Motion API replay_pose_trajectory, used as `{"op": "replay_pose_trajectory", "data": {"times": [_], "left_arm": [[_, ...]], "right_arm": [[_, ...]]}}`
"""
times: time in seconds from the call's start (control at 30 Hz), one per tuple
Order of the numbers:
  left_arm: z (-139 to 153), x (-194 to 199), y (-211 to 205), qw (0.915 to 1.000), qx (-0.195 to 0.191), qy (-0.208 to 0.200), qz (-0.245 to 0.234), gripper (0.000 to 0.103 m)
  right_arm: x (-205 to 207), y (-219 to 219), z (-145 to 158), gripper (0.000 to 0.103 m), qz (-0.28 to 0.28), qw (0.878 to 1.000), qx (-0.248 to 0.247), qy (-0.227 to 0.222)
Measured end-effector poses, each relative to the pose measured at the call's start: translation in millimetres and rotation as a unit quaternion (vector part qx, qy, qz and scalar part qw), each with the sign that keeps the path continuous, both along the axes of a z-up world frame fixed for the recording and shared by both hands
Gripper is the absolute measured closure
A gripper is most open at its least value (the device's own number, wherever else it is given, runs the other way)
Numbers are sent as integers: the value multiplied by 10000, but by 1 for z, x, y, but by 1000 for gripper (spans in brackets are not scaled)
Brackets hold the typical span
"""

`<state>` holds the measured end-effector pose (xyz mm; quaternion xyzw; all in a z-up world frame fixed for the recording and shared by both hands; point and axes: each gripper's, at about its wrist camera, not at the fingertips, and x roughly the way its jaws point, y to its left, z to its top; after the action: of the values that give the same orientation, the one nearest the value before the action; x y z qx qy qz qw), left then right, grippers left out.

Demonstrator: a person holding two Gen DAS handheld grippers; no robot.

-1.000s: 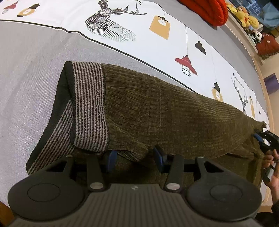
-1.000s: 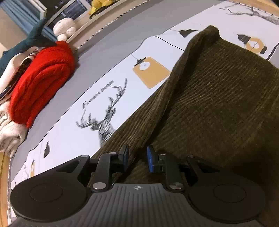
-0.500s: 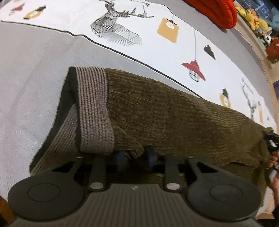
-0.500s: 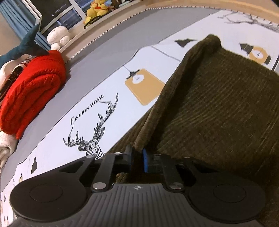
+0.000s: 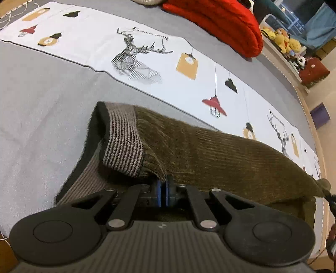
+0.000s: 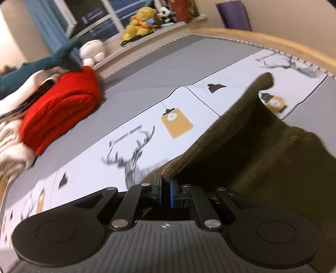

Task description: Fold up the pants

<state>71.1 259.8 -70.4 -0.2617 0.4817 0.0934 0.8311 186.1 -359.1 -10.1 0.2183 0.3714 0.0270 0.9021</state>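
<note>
Olive-brown corduroy pants (image 5: 220, 153) with a striped grey-and-black waistband (image 5: 124, 142) lie on a bed. My left gripper (image 5: 162, 189) is shut on the near edge of the pants just beside the waistband, and the cloth rises off the bed there. In the right wrist view the same pants (image 6: 262, 142) drape up from the bed, and my right gripper (image 6: 166, 189) is shut on their near edge. The far end of the pants at the right of the left wrist view bunches where the other gripper holds it.
The bed cover (image 5: 42, 88) is grey with a white printed strip (image 5: 147, 48) of deer and lamps. A folded red blanket (image 5: 220, 19) lies at the far side, with stuffed toys (image 6: 140, 23) on a sill beyond. A wooden bed rim (image 6: 273, 40) curves along the edge.
Both grippers closed on the near edge of the pants and lifted it off the bed. The right gripper rose and swung, so its view now takes in the window sill.
</note>
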Motion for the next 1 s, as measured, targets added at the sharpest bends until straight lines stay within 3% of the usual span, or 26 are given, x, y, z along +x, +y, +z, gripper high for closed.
{"op": "replay_pose_trajectory", "data": {"times": [0.1,0.23,0.37,0.43,0.5,0.57,0.7,0.77,0.83,1.0], "left_arm": [[2,-16,19,9999,-7,-97,-68,100],[-13,-36,49,9992,-362,179,-13,100],[-24,-38,52,9976,-526,422,-139,98],[-20,-37,49,9979,-562,318,-87,95],[-17,-33,48,9978,-635,212,-17,74],[-18,-28,45,9978,-605,260,43,68],[-24,-17,40,9978,-339,565,101,68],[-27,-11,38,9975,-282,639,110,67],[-29,-9,37,9972,-235,696,123,67],[-31,-8,38,9968,-231,746,177,67]], "right_arm": [[-42,-9,-7,97,182,9994,-131,280],[-66,-22,-44,96,648,9879,-103,1404],[-71,-42,-62,94,803,9837,95,1609],[-75,-61,-60,92,284,9879,161,1514],[-76,-90,-61,87,-417,9868,661,1417],[-80,-120,-68,87,-1172,9755,1237,1394],[-90,-156,-86,81,-2340,9457,1671,1519],[-88,-164,-97,78,-2589,9332,1914,1594],[-89,-168,-106,78,-2703,9282,1970,1629],[-78,-174,-106,78,-2886,9298,1797,1412]]}}
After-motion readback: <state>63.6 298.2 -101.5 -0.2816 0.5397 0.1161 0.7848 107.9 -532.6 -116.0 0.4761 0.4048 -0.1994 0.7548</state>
